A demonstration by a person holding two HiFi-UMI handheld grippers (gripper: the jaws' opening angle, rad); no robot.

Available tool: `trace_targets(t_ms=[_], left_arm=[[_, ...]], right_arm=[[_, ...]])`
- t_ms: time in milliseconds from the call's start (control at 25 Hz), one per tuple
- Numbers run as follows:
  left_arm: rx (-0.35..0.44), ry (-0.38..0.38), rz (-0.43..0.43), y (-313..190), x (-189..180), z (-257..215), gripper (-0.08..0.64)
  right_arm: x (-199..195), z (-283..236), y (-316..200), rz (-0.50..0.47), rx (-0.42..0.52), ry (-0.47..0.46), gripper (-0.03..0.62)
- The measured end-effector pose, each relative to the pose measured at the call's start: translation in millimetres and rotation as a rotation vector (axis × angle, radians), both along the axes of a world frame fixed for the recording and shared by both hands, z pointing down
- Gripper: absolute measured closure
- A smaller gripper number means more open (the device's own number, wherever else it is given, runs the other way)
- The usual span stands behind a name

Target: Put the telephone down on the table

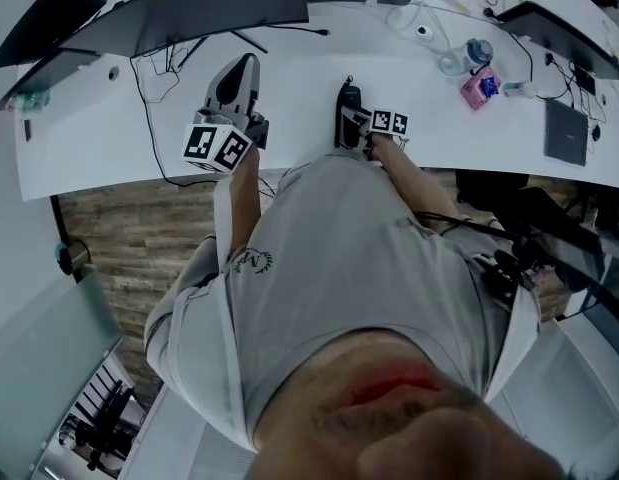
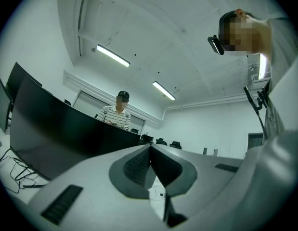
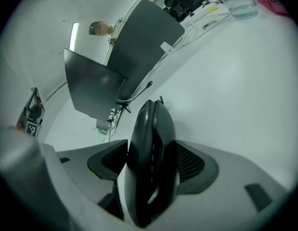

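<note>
Black telephone (image 3: 149,129) sits clamped in the right gripper (image 3: 151,159); left gripper (image 2: 149,152) pinched together, empty.

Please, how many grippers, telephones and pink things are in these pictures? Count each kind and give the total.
Grippers: 2 (left, right)
Telephones: 1, clamped in the right gripper
Pink things: 1
Total: 4
</note>
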State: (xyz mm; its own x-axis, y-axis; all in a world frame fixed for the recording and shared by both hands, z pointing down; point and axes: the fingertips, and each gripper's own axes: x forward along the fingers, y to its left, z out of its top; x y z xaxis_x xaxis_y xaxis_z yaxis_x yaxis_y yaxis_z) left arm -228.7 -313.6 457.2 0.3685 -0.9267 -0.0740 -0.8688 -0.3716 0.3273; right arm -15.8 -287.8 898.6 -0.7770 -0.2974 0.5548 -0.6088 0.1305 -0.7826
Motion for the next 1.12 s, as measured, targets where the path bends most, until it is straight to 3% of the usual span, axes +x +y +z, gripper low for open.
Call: trace_targets(t_ms=[120, 480, 680, 1120], left_arm=[[-0.006, -0.002, -0.006, 1, -2, 2, 0.551], [0.001, 0.003, 0.016, -2, 10, 2, 0.551], [-0.004, 0.001, 0.012, -1, 13, 2, 0.551], [-0.007, -0.002, 0.037, -6, 34, 3, 0.551]], right_arm=[[-1, 2, 1, 0.005, 0.011, -0.002, 0.276], [-7, 5, 4, -0.106, 0.038, 0.048, 0.275], [0, 2, 0, -0.171, 0.131, 0.166, 0.273], [37, -38, -54, 0.055, 0.191, 0.100, 0.273]])
